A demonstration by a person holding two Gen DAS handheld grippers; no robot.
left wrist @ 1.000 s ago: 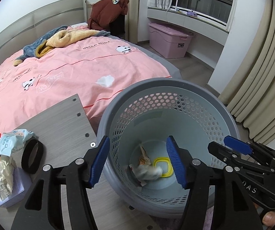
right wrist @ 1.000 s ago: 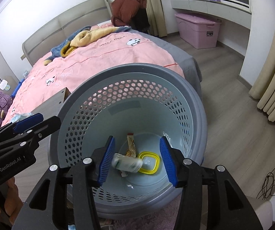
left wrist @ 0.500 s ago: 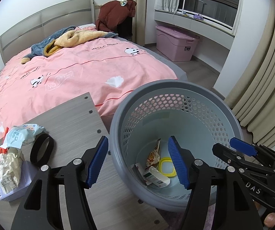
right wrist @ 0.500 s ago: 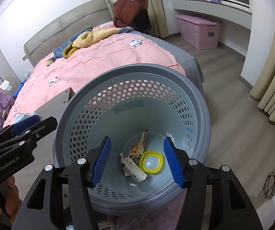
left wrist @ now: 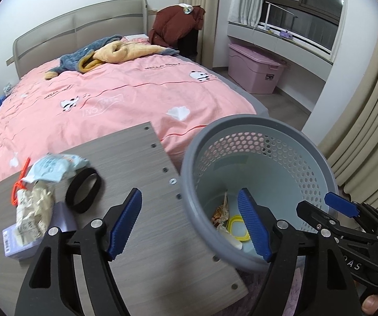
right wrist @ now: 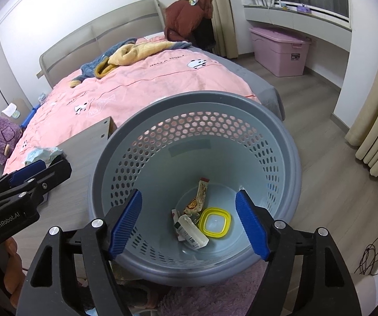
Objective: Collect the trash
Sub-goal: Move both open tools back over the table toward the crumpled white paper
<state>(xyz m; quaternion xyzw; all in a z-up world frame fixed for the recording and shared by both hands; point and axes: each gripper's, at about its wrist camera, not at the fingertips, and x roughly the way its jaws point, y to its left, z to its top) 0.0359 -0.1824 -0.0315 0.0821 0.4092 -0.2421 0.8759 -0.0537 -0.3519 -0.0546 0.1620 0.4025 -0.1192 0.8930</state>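
Note:
A grey perforated bin [right wrist: 281,142] stands beside the wooden table [left wrist: 141,158]; it also shows in the left wrist view [left wrist: 281,129]. Inside lie a yellow lid [right wrist: 214,222], a snack wrapper [right wrist: 199,197] and a white crumpled packet [right wrist: 191,233]. My right gripper [right wrist: 189,223] is open and empty above the bin. My left gripper [left wrist: 189,223] is open and empty, over the table edge and the bin's left rim. On the table's left lie a light blue wipes pack [left wrist: 54,167], a crumpled white wrapper [left wrist: 32,210] and a black ring [left wrist: 83,193].
A pale purple box [left wrist: 17,245] lies under the white wrapper. A pink bed [left wrist: 115,100] is behind the table. A pink storage box [left wrist: 254,73] stands by the window, curtains [left wrist: 368,121] to the right. A black cable [right wrist: 372,260] lies on the floor.
A white packet has dropped from my right gripper into the bin. My left gripper has swung left from over the bin toward the table. My right gripper has opened wider.

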